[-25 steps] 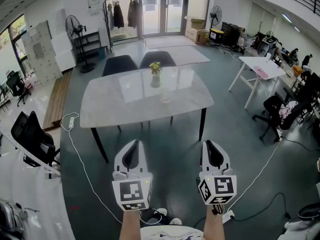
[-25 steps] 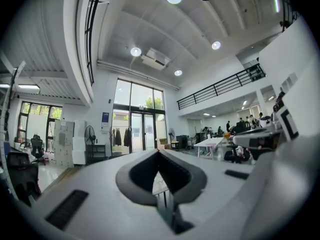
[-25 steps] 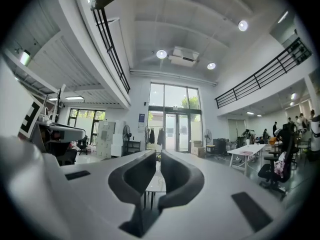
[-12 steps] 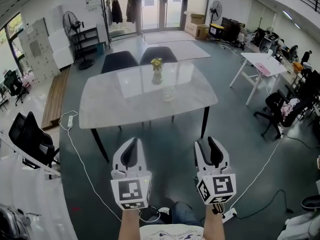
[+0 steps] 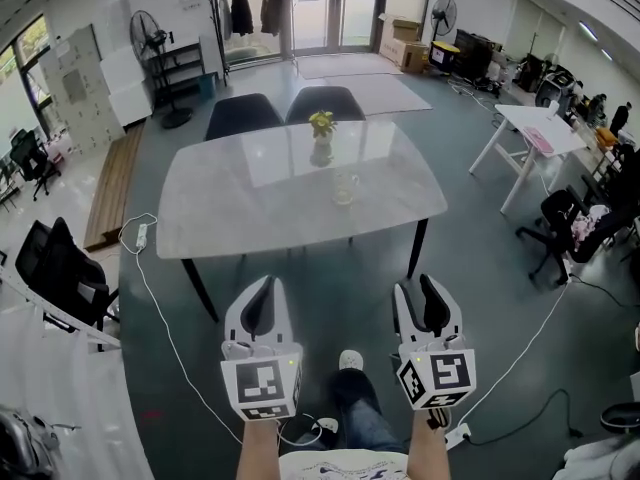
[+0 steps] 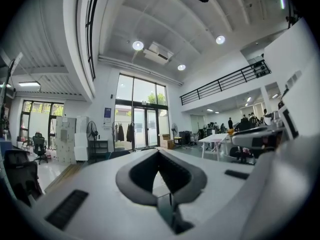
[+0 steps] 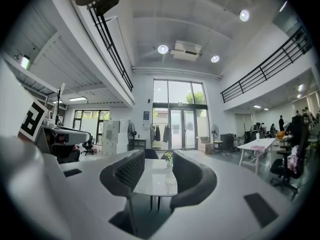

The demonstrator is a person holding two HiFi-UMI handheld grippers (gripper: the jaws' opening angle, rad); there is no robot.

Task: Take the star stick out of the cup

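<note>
A clear glass cup (image 5: 345,186) stands near the middle of the marble table (image 5: 230,203), just in front of a small vase of yellow flowers (image 5: 322,136). From here I cannot make out a star stick in it. Both grippers are held level over the floor, well short of the table. My left gripper (image 5: 262,290) is shut and empty. My right gripper (image 5: 420,292) has just opened and holds nothing. In the right gripper view the table (image 7: 152,181), the cup (image 7: 171,180) and the flowers (image 7: 169,157) show far off between the open jaws of my right gripper (image 7: 158,159).
Two dark chairs (image 5: 240,118) stand behind the table. A white cable with a power strip (image 5: 140,236) runs across the floor at the left, near a black office chair (image 5: 55,268). A white desk (image 5: 530,128) and more chairs are at the right. My shoe (image 5: 350,360) shows below.
The right gripper's jaws have gone from shut to open. Both grippers and the view have come closer to the table, and a leg and shoe now show at the bottom.
</note>
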